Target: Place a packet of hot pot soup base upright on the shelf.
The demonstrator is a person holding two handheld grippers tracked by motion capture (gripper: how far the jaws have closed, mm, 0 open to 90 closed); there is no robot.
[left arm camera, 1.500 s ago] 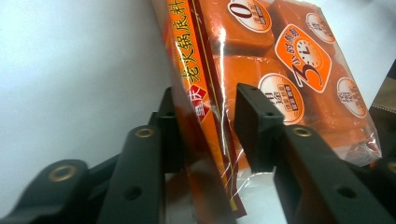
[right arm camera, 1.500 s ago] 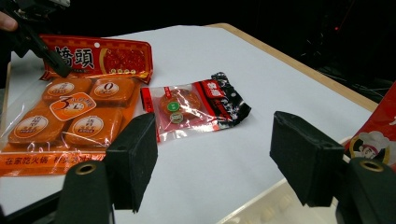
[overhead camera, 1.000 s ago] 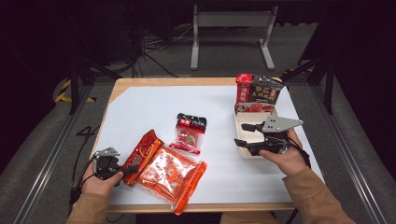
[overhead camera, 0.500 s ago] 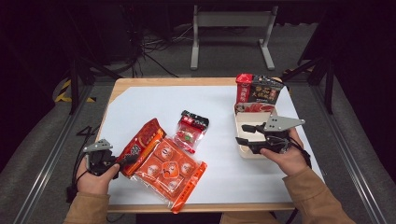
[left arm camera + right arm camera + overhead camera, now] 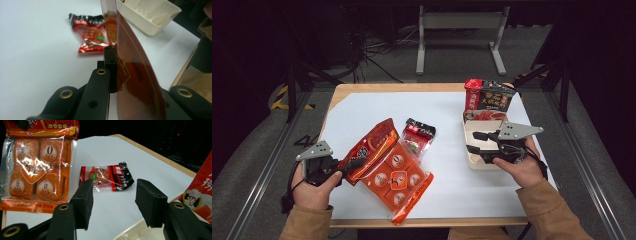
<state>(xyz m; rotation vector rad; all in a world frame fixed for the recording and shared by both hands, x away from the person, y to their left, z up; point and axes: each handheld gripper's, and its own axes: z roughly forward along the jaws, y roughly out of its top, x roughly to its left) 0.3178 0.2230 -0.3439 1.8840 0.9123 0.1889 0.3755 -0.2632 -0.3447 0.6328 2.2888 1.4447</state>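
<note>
A: Orange seasoning bag [image 5: 394,172] — where does it sit against the left gripper [image 5: 348,165]?

B: Its top edge is pinched flat between that gripper's jaws, which are closed tight on it. The rest of the bag hangs out ahead of the jaws and to their right, tilted, with its lower corner down near the front edge of the white table sheet [image 5: 362,110]. In the left gripper view the bag [image 5: 135,75] stands edge-on right against the jaw.

A: And the small red packet [image 5: 417,139]?

B: Lying flat on the sheet just beyond the bag's far edge, ahead of the left gripper's jaws. From the right gripper [image 5: 113,200] it shows straight ahead, between the two pads, but well out of their reach.

A: So the right gripper is empty?

B: Yes. Its jaws have just been closing a little, yet they stand apart with nothing between them. It hovers over the cream tray [image 5: 474,165], jaws pointing toward the bag. The red and black box [image 5: 487,97] stands behind that tray, beyond the gripper.
</note>
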